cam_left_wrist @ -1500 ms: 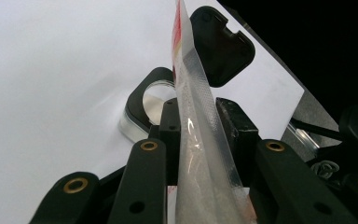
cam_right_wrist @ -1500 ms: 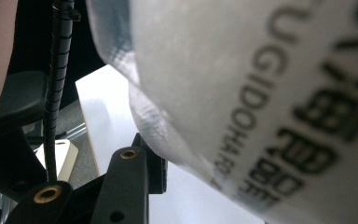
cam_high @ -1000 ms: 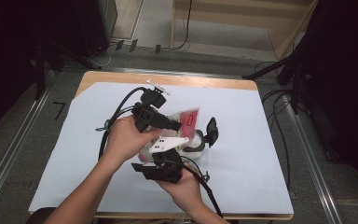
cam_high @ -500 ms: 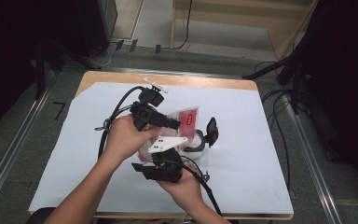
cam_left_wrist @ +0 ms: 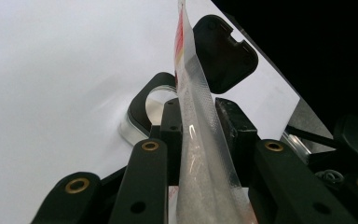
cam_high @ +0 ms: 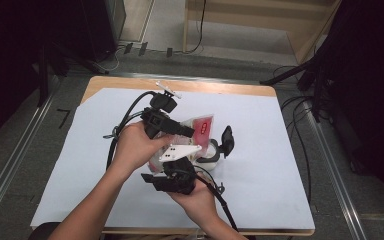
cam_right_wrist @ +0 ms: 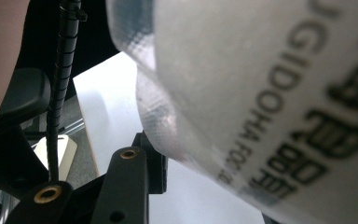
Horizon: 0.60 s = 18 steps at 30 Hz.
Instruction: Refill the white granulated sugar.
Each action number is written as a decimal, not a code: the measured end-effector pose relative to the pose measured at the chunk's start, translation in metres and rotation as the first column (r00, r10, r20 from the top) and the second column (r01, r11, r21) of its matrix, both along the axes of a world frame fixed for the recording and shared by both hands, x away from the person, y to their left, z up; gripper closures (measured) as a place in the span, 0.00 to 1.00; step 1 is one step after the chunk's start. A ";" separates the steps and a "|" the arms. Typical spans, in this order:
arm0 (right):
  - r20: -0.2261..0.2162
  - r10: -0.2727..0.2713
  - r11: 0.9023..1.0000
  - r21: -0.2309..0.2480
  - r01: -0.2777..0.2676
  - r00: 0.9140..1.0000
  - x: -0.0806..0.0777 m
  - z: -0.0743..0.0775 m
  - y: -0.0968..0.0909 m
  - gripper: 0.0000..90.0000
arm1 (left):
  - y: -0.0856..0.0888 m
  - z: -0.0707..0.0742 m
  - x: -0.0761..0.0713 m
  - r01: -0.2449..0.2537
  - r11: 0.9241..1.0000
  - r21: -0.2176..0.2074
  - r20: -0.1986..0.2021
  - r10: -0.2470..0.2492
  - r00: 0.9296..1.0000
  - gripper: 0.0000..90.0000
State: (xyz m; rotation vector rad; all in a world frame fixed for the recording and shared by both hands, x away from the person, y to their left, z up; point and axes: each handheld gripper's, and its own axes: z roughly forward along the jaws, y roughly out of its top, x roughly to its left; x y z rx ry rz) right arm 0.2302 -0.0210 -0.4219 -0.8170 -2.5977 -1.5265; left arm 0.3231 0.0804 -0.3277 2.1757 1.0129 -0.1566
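Currently you are pinching the clear plastic pouch with red label (cam_left_wrist: 193, 93) in the left tool (cam_left_wrist: 198, 119), above the white worktop (cam_high: 280, 150); the right tool (cam_high: 172, 182) is gripping its printed end. Opposed pulling risks tearing the seam.

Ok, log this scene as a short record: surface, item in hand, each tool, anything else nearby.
surface: white sheet over a wooden table
item: clear plastic pouch with a red label, held above the sheet
left tool: shut on the pouch's edge
right tool: at the pouch; grip unclear
nearby: black lid and a clear container with a black rim on the sheet
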 end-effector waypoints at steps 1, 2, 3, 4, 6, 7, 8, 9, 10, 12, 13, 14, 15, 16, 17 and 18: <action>0.002 -0.003 1.000 0.004 0.003 1.000 0.000 0.000 0.000 0.71 | -0.001 0.001 -0.001 -0.001 1.000 0.002 0.008 0.001 1.000 0.82; 0.002 -0.003 1.000 0.004 0.003 1.000 0.000 0.000 0.000 0.71 | -0.001 0.001 -0.001 -0.001 1.000 0.002 0.008 0.001 1.000 0.83; -0.001 -0.005 1.000 0.006 0.005 1.000 0.000 0.001 -0.001 0.71 | -0.003 0.002 -0.001 -0.001 1.000 0.006 0.016 0.001 1.000 0.83; -0.001 -0.005 1.000 0.006 0.005 1.000 0.000 0.001 -0.001 0.71 | -0.003 0.002 -0.001 -0.001 1.000 0.006 0.016 0.001 1.000 0.83; -0.001 -0.010 1.000 0.008 0.010 1.000 0.000 0.001 -0.001 0.71 | -0.004 0.003 -0.001 0.002 1.000 0.011 0.019 -0.002 1.000 0.83; -0.001 -0.010 1.000 0.009 0.010 1.000 0.000 0.001 -0.002 0.71 | -0.005 0.003 -0.001 0.002 1.000 0.016 0.018 -0.003 1.000 0.83; 0.001 -0.011 1.000 0.008 0.011 1.000 0.001 0.001 -0.002 0.69 | -0.006 0.004 -0.001 0.002 1.000 0.017 0.021 -0.003 1.000 0.83; 0.001 -0.011 1.000 0.008 0.011 1.000 0.001 0.001 -0.002 0.69 | -0.006 0.004 -0.001 0.002 1.000 0.017 0.021 -0.003 1.000 0.83; 0.001 -0.011 1.000 0.007 0.011 1.000 0.001 0.001 -0.001 0.69 | -0.006 0.004 -0.001 0.006 1.000 0.018 0.025 -0.006 1.000 0.83; 0.004 -0.013 1.000 0.005 0.013 1.000 0.000 0.001 -0.001 0.70 | -0.008 0.004 -0.002 0.002 1.000 0.023 0.029 -0.003 1.000 0.83; 0.006 -0.013 1.000 0.002 0.013 1.000 0.001 0.000 -0.002 0.71 | -0.008 0.004 -0.003 0.006 1.000 0.028 0.033 -0.007 0.999 0.84; 0.006 -0.013 1.000 0.002 0.013 1.000 0.001 0.000 -0.002 0.71 | -0.008 0.004 -0.003 0.006 1.000 0.028 0.033 -0.007 0.999 0.84; 0.007 -0.013 1.000 0.003 0.013 1.000 0.001 0.000 -0.002 0.71 | -0.009 0.004 -0.003 0.003 1.000 0.026 0.033 -0.004 0.999 0.84; 0.007 -0.013 1.000 0.003 0.013 1.000 0.001 0.000 -0.002 0.71 | -0.009 0.004 -0.003 0.003 1.000 0.026 0.033 -0.004 0.999 0.83; 0.006 -0.012 1.000 0.003 0.012 1.000 0.001 0.000 -0.002 0.71 | -0.009 0.004 -0.003 0.001 1.000 0.026 0.031 -0.002 1.000 0.83; 0.006 -0.012 1.000 0.005 0.012 1.000 0.000 0.000 -0.002 0.71 | -0.009 0.004 -0.003 0.003 1.000 0.026 0.033 -0.004 0.999 0.83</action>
